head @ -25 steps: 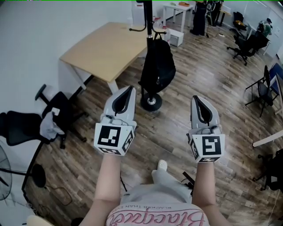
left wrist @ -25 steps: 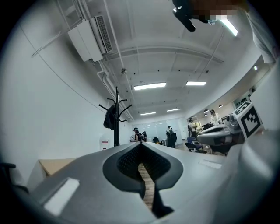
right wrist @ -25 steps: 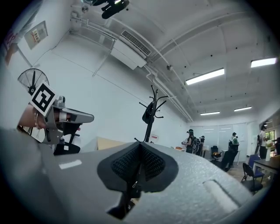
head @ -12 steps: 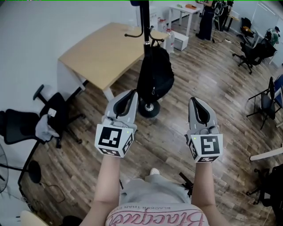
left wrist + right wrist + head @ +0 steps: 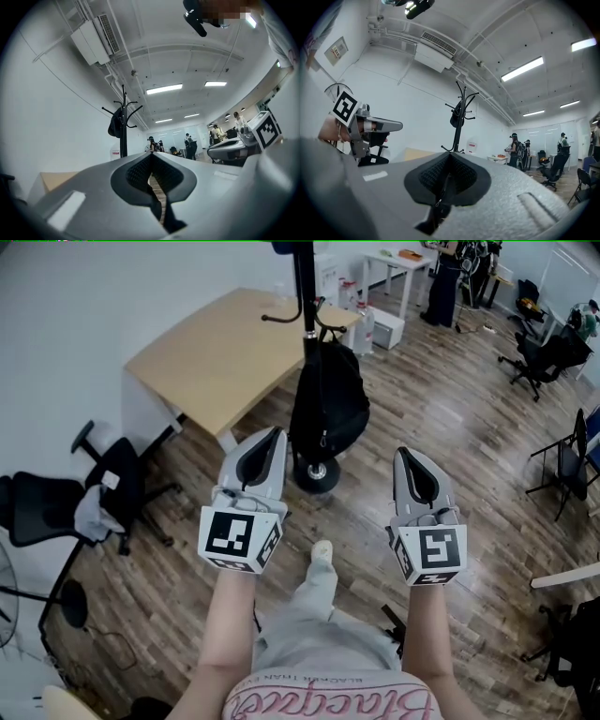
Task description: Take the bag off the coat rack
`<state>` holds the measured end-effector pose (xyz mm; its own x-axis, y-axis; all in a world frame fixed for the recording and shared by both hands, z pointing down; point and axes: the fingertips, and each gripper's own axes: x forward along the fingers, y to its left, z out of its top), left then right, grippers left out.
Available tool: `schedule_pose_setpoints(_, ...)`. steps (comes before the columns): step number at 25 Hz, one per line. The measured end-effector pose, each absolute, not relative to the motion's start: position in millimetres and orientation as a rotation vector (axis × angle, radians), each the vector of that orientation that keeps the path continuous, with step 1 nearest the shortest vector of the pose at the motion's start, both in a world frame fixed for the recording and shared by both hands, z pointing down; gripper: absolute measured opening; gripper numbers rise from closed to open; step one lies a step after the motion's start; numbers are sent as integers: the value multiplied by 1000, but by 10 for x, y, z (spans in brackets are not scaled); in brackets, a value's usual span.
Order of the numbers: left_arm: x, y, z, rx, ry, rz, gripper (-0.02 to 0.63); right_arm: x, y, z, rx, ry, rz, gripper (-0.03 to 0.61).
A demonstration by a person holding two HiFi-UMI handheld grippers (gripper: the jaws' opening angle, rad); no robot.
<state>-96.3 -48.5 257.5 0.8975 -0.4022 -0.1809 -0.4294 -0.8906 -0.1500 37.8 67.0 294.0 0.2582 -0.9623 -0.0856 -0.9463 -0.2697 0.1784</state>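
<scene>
A black backpack [image 5: 328, 404] hangs from a hook on the black coat rack [image 5: 305, 287], whose round base [image 5: 317, 474] stands on the wood floor. My left gripper [image 5: 274, 433] is held level just short of the bag's lower left side. It is shut: its jaws have just been closing, with nothing between them. My right gripper [image 5: 406, 454] is shut and empty, to the right of the bag and apart from it. Both gripper views show the rack's top hooks [image 5: 123, 110] [image 5: 460, 108] with a small dark item [image 5: 114, 127] [image 5: 455, 119] hung there; the backpack is hidden behind the jaws.
A light wooden table [image 5: 216, 352] stands left of the rack, black office chairs [image 5: 112, 484] beside it. White desks [image 5: 394, 268], more chairs [image 5: 539, 352] and standing people [image 5: 515, 150] fill the back of the room. My shoe [image 5: 322, 552] is forward on the floor.
The rack and bag have come nearer in the head view. Both grippers moved forward toward the bag, still shut. One foot has stepped forward between them.
</scene>
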Motion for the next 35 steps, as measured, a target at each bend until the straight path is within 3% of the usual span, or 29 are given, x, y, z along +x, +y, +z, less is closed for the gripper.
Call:
schedule_pose_setpoints(14, -171, -1209, 2732, -2915, 586, 184, 12, 1090, 50, 2982, 2424, -1807, -257, 2)
schedule_pose_setpoints(27, 607, -2370, 3001, -3001, 548, 78, 171, 1898, -1116, 2894, 2402, -1910, -204, 4)
schedule_pose_setpoints(30, 701, -2585, 3068, -3008, 551, 60, 176, 1988, -1365, 2950, 2370, -1930, -170, 53)
schedule_pose_setpoints(35, 809, -2790, 3175, -3014, 562, 36, 178, 2118, -1624, 3048, 2325, -1969, -123, 218)
